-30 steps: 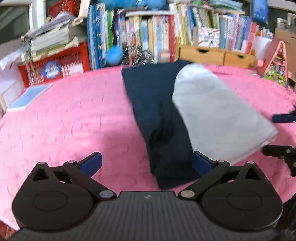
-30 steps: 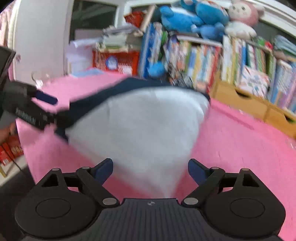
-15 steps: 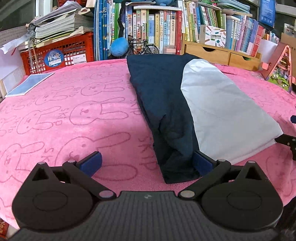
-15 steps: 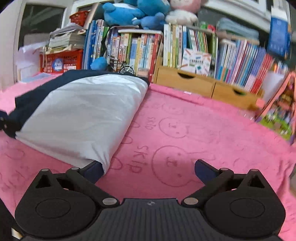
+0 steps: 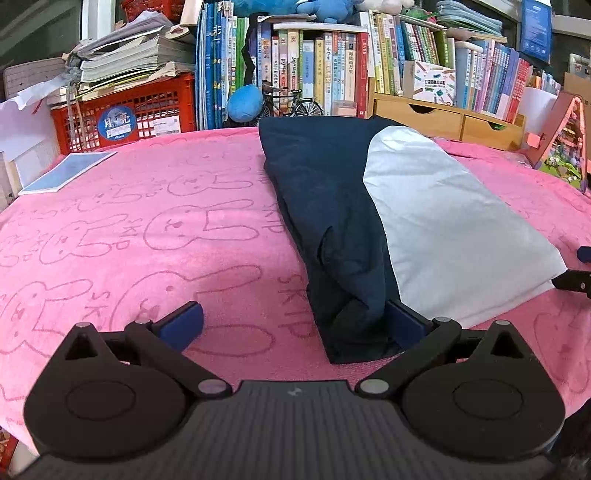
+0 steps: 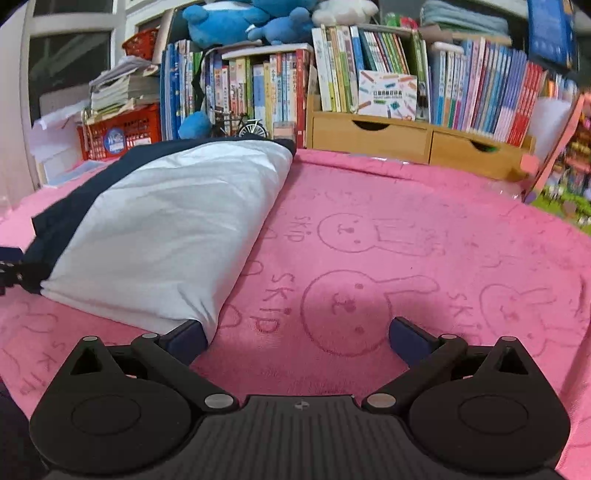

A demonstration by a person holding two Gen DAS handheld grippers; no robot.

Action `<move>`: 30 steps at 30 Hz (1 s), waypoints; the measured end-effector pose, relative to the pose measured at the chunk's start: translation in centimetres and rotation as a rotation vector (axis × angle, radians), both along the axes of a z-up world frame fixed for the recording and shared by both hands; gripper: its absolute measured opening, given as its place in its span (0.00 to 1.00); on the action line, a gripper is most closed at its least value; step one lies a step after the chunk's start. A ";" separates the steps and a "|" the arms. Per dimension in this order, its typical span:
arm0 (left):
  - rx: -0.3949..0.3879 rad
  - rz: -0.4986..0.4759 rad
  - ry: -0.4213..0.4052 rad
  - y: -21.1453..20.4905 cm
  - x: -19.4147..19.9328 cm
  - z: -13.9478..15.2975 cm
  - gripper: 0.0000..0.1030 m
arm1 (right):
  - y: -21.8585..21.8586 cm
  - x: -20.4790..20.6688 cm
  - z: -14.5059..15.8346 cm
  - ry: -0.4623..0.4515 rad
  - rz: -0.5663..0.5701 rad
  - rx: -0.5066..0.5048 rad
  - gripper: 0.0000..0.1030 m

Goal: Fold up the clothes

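A folded garment, navy [image 5: 325, 206] on its left and white [image 5: 450, 229] on its right, lies on the pink rabbit-print towel [image 5: 147, 229]. My left gripper [image 5: 295, 325] is open at the garment's near left corner, its right finger against the navy edge. My right gripper [image 6: 299, 336] is open at the near right corner, its left finger touching the white part [image 6: 170, 236]. The right gripper's tips show at the right edge of the left wrist view [image 5: 576, 273].
Shelves of books [image 5: 332, 74], a red crate [image 5: 122, 114], a wooden drawer unit [image 6: 406, 136], a small bicycle model [image 5: 291, 105] and plush toys [image 6: 240, 22] line the far edge. A blue booklet [image 5: 70, 173] lies far left on the towel.
The right gripper swung right from over the white part to its near right corner. The garment has settled flat. The left gripper stayed at the navy corner.
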State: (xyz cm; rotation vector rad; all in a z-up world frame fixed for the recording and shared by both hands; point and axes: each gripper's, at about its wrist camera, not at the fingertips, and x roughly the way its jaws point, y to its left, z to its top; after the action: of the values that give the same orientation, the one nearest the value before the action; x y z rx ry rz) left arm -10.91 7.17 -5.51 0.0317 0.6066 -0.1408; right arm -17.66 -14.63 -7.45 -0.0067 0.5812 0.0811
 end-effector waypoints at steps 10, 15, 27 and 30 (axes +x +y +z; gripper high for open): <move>-0.008 0.007 0.036 -0.2 0.4 0.3 1.00 | 0.7 -0.4 -0.1 -0.013 -0.011 -0.015 1.00; -0.021 -0.002 0.043 0.0 0.5 0.4 1.00 | 0.7 -0.5 -0.1 -0.007 -0.012 -0.011 1.00; -0.009 0.027 0.107 -0.3 0.1 1.2 1.00 | 4.9 -2.4 0.4 -0.039 0.110 -0.097 1.00; 0.028 -0.002 0.155 -1.3 -0.9 2.2 1.00 | 6.2 -2.7 0.7 -0.035 0.140 -0.125 1.00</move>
State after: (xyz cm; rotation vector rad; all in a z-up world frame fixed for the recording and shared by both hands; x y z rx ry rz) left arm -11.79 5.88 -3.34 0.0492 0.7631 -0.1374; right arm -20.38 -8.41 -6.72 -0.1703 0.5497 0.1798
